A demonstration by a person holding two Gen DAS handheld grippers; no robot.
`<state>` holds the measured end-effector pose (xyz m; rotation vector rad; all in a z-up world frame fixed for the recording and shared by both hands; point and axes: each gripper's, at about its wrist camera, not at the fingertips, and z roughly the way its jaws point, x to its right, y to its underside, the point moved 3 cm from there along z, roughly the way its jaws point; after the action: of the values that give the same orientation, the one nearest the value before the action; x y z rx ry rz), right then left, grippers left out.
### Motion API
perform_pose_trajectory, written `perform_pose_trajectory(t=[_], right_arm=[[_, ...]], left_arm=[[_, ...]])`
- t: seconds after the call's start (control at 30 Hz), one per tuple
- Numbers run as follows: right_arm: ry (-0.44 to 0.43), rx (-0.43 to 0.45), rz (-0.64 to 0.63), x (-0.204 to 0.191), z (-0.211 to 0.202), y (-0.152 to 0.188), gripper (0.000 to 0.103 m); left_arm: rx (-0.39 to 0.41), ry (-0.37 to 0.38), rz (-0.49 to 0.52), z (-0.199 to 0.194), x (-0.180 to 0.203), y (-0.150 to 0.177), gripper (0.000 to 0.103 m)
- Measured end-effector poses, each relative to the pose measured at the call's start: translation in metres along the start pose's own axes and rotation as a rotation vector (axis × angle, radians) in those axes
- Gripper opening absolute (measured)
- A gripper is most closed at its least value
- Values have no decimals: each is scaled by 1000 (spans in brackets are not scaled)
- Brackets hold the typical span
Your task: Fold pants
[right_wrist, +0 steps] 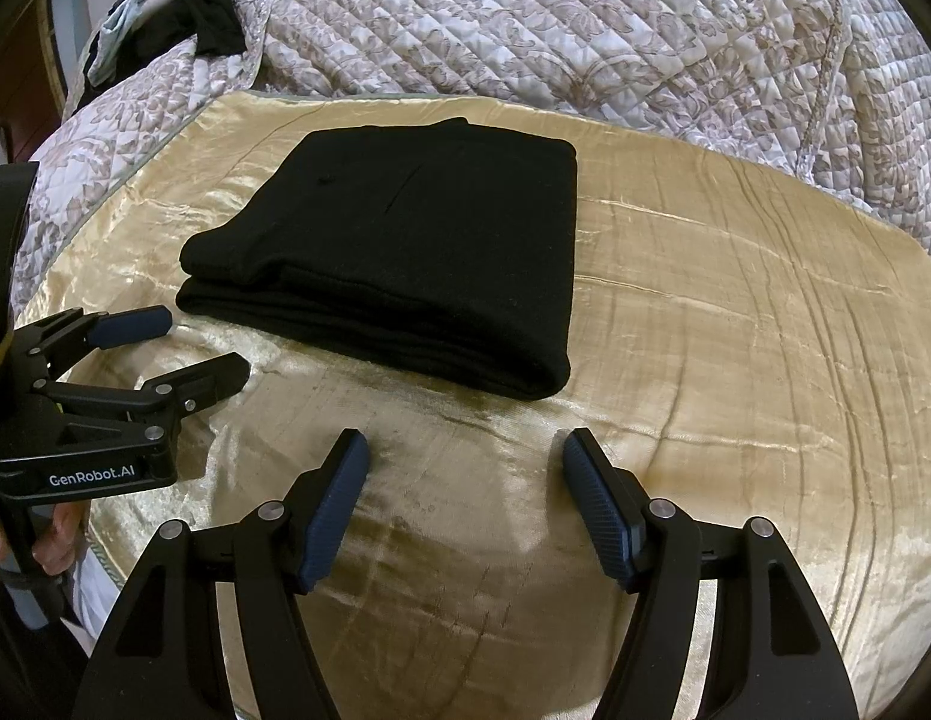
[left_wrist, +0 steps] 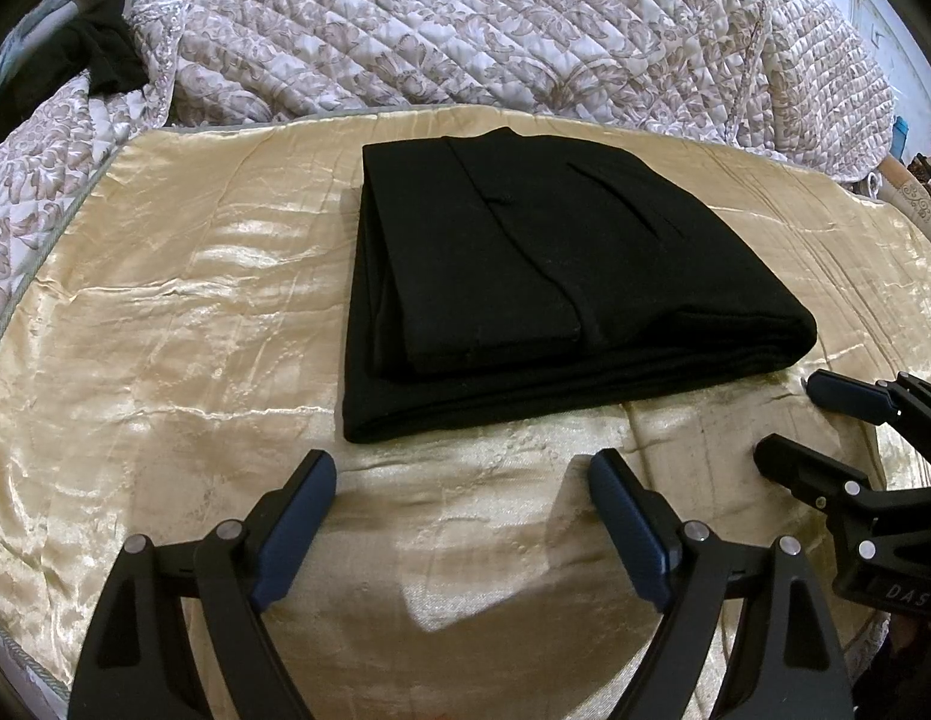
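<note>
Pants point(left_wrist: 561, 276): one folded stack, two grippers.

Soft light, satin glare, fisheye warp

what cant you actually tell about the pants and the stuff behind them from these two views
- Black pants: inner layers and underside, hidden by the top fold in both views.
- Dark clothing at the far left: kind unclear, small and cut off by the fisheye rim.
- Person's hand: mostly hidden behind the left claw.

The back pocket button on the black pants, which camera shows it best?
The left wrist view: the button on the folded black pants sits beside a clearly lit pocket seam. The right wrist view shows the button only as a faint bump on dark cloth.
</note>
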<state>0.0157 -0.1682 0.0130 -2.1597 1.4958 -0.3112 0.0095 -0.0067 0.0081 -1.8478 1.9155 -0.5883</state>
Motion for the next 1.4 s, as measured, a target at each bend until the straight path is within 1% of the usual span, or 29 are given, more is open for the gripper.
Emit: perform_pose_trajectory(t=[1.4], right_arm=[[9,13,-17,-3,1,1,71]], left_arm=[[0,3,6,1,-1,1,89]])
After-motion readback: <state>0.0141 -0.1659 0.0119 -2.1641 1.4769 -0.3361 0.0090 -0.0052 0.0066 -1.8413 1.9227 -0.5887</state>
